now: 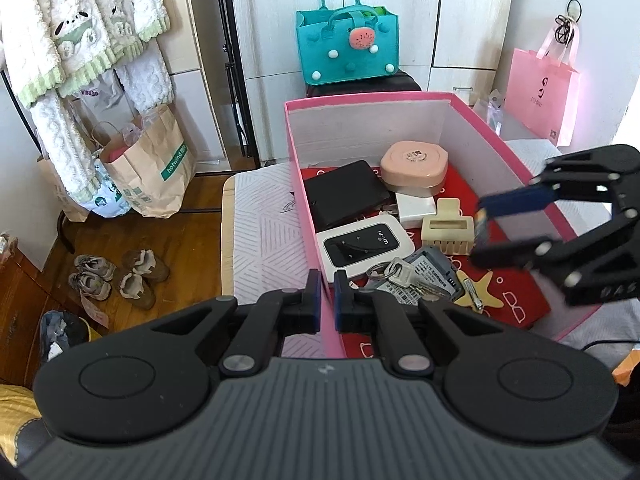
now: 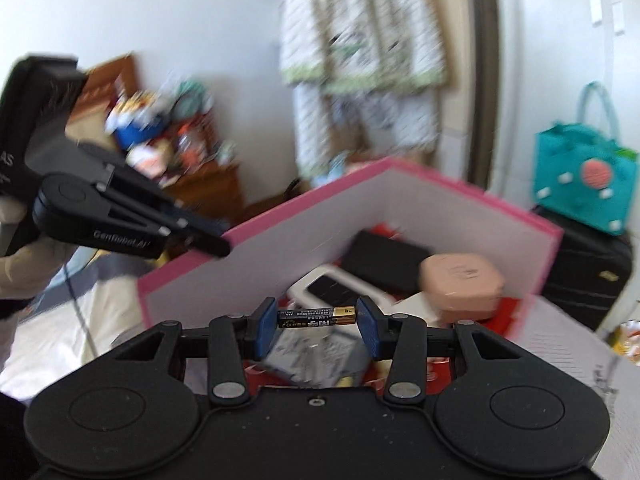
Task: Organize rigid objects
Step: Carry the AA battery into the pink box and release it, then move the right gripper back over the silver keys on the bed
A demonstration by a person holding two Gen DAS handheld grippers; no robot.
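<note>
A pink box [image 1: 360,100] with white inner walls stands on a white patterned cover. My left gripper [image 1: 328,300] is shut on its near left wall, and it also shows at the rim [image 2: 218,240] in the right wrist view. My right gripper [image 2: 316,318] is shut on a black and gold AAA battery [image 2: 304,317], held end to end between the blue pads above the box. From the left wrist it appears blurred as the right gripper [image 1: 480,230] over the box's right side. Inside lie a black case [image 1: 344,194], a pink compact [image 1: 414,168], a wifi router [image 1: 366,246], a cream hair claw [image 1: 448,228] and keys [image 1: 396,276].
A teal bag [image 1: 348,48] sits on a black suitcase behind the box. A pink paper bag [image 1: 540,96] hangs at the right. Brown paper bags [image 1: 152,168] and shoes [image 1: 116,276] are on the wooden floor to the left, under hanging clothes [image 1: 80,28].
</note>
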